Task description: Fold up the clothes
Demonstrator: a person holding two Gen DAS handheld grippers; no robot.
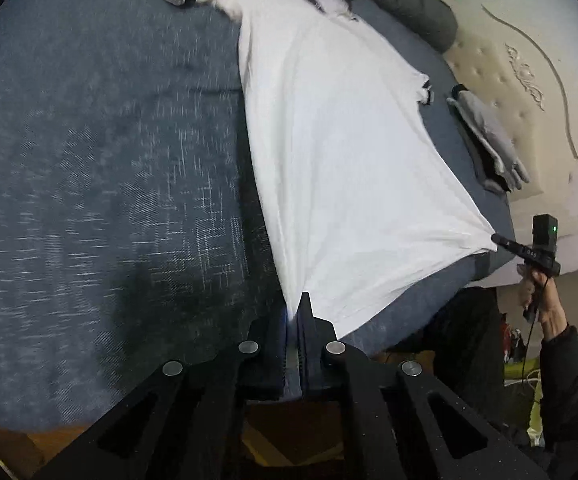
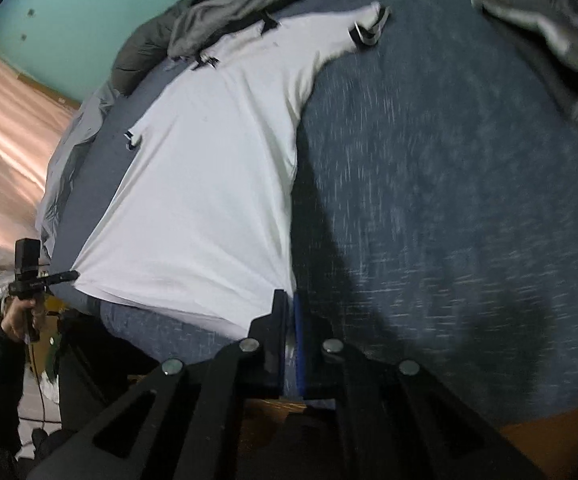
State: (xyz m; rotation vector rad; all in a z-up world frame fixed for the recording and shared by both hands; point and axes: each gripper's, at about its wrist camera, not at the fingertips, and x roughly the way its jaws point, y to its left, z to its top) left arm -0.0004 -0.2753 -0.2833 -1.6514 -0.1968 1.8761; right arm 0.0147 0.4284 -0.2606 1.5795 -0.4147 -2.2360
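Left claw, right claw on shirt hem, collar far.

Left wrist view sits low at the near edge of the blue bed, looking forward along its own fingers across the white shirt, headboard off to the right. Right wrist view rides just as low and close, facing the same way, teal wall at upper left. Both share the shirt and bed, and each catches the other gripper: right gripper at one frame's edge, left gripper at the other's.
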